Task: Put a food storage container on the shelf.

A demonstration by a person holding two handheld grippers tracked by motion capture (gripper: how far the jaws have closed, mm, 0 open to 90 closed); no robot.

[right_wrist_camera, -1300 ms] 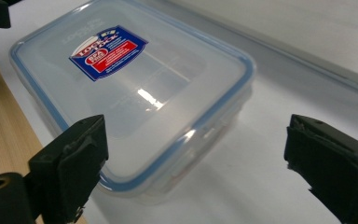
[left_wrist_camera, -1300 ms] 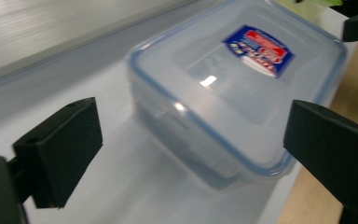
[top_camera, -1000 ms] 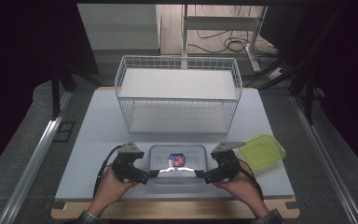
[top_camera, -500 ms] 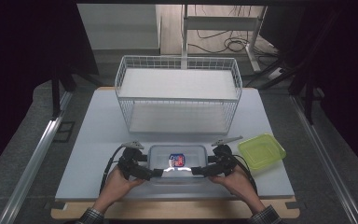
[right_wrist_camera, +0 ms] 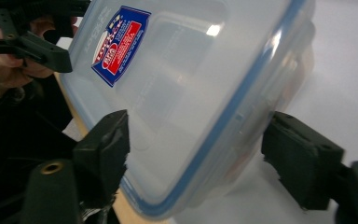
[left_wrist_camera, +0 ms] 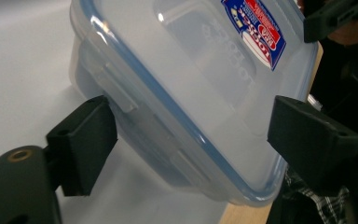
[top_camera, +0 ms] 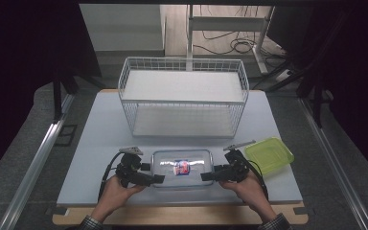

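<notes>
Clear lidded container (top_camera: 182,168) sits between both grippers' wide-open jaws, ungripped

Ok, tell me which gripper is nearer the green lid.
Right. The right gripper is at the clear container's right end, just left of the green lid. The left gripper is at the container's far end, away from the lid.

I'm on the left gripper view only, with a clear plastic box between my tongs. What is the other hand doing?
Observer: The right tongs straddle the opposite short end of the clear rectangular lidded plastic box, jaws open.
Operator: Anything beside that hand?
Observer: A lime-green square plastic container lies just right of it, apart from the box.
Operator: And farther back?
Observer: A white two-tier wire basket stands behind the box, centred.
</notes>
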